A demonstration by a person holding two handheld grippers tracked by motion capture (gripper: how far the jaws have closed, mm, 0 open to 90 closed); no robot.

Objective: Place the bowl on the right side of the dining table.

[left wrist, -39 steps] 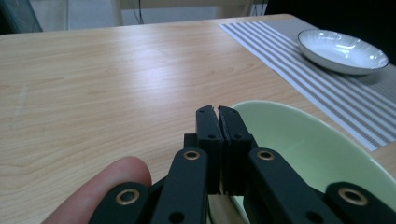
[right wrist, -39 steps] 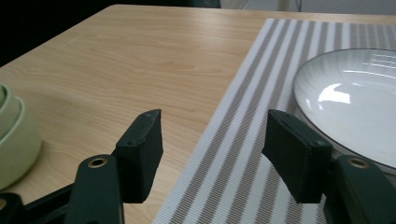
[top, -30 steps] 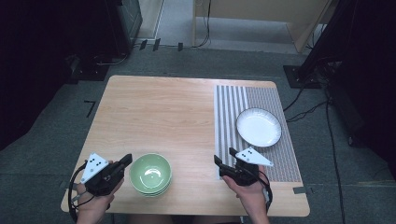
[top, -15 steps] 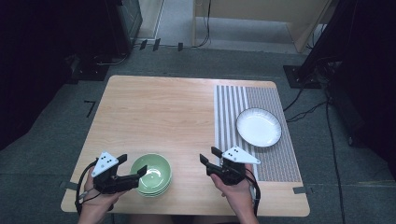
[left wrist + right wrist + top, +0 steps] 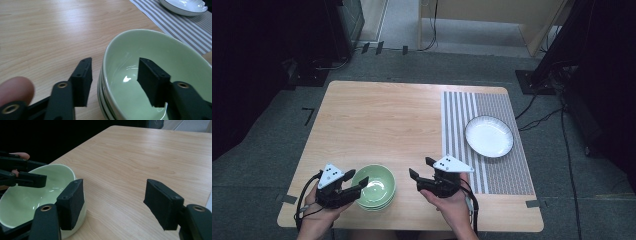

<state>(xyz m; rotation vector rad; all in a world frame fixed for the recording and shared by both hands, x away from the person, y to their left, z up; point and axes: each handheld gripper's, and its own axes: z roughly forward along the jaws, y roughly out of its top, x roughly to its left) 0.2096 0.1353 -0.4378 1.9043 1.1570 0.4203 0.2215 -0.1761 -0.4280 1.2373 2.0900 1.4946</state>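
A stack of pale green bowls (image 5: 375,187) stands near the table's front edge, left of centre. My left gripper (image 5: 356,178) is open and straddles the top bowl's left rim (image 5: 106,53), with one jaw inside the bowl and the other outside it. My right gripper (image 5: 420,167) is open just right of the stack and points left at it. In the right gripper view its left jaw is beside the bowl's wall (image 5: 27,195), apart from it, with bare wood between the jaws. The left gripper (image 5: 23,173) shows there over the bowl's far rim.
A white plate with a dark rim (image 5: 488,136) lies on a grey striped placemat (image 5: 459,115) at the right of the wooden table (image 5: 382,115). Cables and dark stands sit on the floor beyond the table.
My left gripper has moved right and set its jaws over the bowl's rim. My right gripper has moved left across the table, off the mat's edge, towards the bowls.
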